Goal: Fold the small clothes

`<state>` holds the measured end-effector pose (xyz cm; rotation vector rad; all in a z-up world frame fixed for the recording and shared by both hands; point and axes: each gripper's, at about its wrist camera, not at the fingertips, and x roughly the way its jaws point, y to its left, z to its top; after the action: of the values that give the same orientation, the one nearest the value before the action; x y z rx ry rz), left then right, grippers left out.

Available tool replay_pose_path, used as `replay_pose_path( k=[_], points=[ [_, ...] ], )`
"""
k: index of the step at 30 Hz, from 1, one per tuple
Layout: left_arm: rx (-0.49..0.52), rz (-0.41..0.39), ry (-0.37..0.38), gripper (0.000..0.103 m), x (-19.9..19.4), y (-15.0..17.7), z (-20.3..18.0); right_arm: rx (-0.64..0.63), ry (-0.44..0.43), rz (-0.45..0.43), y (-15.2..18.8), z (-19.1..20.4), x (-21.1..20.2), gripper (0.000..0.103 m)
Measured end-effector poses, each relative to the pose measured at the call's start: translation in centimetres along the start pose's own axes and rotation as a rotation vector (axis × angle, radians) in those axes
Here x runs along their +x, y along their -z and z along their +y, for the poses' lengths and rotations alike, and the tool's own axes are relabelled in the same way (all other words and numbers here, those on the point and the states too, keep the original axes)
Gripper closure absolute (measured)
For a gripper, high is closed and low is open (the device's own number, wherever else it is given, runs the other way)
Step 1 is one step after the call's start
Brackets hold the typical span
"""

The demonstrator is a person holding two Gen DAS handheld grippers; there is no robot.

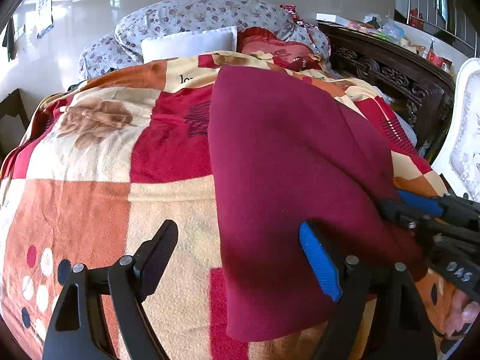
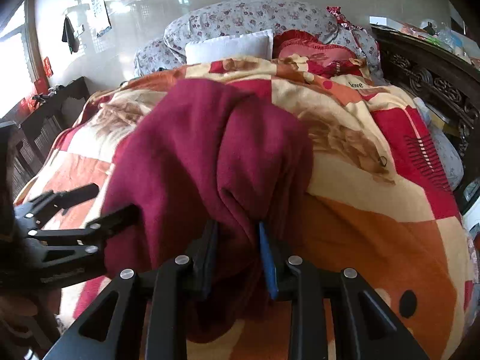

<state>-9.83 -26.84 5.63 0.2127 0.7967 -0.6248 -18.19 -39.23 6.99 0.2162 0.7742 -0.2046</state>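
Note:
A dark red garment (image 1: 285, 165) lies on a patterned blanket (image 1: 105, 195) on a bed. My left gripper (image 1: 240, 258) is open just above the garment's near left edge; one finger sits over the blanket, the other over the cloth. My right gripper (image 2: 237, 255) is shut on a bunched fold of the garment (image 2: 210, 150), lifting it a little. In the left wrist view the right gripper (image 1: 420, 210) shows at the right edge, closed on the cloth. In the right wrist view the left gripper (image 2: 90, 207) shows open at the left, beside the garment.
Pillows (image 1: 192, 42) and a floral quilt (image 1: 195, 15) are piled at the bed's far end. A dark carved wooden headboard (image 1: 390, 72) with clutter on top runs along the right. A white chair (image 1: 465, 138) stands at the right edge.

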Motion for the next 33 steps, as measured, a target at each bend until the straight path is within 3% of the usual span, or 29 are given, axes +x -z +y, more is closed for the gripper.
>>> replay_pose_path(
  k=[5, 7, 8, 18, 33],
  points=[
    [-0.01, 0.007, 0.002, 0.02, -0.8, 0.1, 0.1, 0.048, -0.016, -0.037, -0.1, 0.0, -2.2, 0.065],
    [-0.01, 0.007, 0.001, 0.02, -1.3, 0.2, 0.2, 0.079, -0.016, -0.052, 0.0, -0.2, -2.8, 0.05],
    [-0.012, 0.005, 0.001, 0.02, -1.5, 0.2, 0.3, 0.096, -0.019, -0.059, 0.1, -0.4, -3.0, 0.049],
    [-0.062, -0.008, 0.024, 0.02, -2.9, 0.3, 1.4, 0.161, -0.022, -0.073, -0.4, -0.7, -2.4, 0.045],
    [-0.097, 0.032, 0.066, 0.018, -0.8, 0.0, 1.2, 0.219, 0.004, -0.056, -2.4, -2.4, 1.2, 0.044]
  ],
)
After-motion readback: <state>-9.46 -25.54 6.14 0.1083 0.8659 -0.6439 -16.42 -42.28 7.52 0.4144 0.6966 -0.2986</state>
